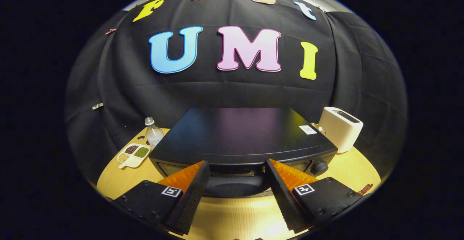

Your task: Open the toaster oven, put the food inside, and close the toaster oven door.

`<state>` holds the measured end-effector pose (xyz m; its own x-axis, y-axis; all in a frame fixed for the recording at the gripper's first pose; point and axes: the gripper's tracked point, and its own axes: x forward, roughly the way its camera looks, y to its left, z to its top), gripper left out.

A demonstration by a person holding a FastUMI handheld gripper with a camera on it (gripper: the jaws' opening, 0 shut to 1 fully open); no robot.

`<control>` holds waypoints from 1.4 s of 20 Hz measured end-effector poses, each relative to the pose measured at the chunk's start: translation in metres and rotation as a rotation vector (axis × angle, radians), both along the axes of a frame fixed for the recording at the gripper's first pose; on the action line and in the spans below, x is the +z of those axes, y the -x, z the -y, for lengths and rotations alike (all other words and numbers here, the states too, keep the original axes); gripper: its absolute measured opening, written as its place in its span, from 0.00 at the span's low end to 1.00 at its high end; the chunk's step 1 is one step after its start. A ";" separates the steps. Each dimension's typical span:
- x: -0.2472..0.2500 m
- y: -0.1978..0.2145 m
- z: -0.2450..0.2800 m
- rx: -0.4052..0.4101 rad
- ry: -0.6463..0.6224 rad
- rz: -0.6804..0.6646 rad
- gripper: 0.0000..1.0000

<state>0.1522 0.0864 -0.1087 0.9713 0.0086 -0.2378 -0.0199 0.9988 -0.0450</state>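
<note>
— While the gripper (235,182) is hanging over the pale wooden tabletop (232,218), how are its two black ribbed fingers (192,193) standing?

— Wide apart, released, gripping nothing. They are pointing at the front of the black box-shaped toaster oven (239,135), which is sitting just ahead of them in the middle of the table.

— Is the oven looking open?

— Its upper front edge is lying between the fingertips, with a dark curved part of the front showing below it. I cannot tell whether the door is ajar. A round black knob (319,167) is sitting at the front's right end, just beyond the right finger.

— What is standing around it?

— Left of the oven, a small clear plastic bottle with a pale cap (153,132) is standing upright, and nearer, a white four-compartment dish of dark, green and tan grains (133,155) is lying on the wood. Right of the oven, a cream slot toaster (340,127) is standing close to its rear corner. A small reddish-brown item (365,188) is lying on the table beyond the right finger; it is too small to identify.
</note>
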 end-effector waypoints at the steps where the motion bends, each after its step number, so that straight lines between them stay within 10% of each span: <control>1: 0.001 0.000 0.001 0.004 0.001 0.014 0.97; 28: -0.099 0.116 0.011 0.081 -0.071 -0.219 0.95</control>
<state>0.0365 0.0750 -0.2075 0.8921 0.1087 -0.4385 -0.1016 0.9940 0.0396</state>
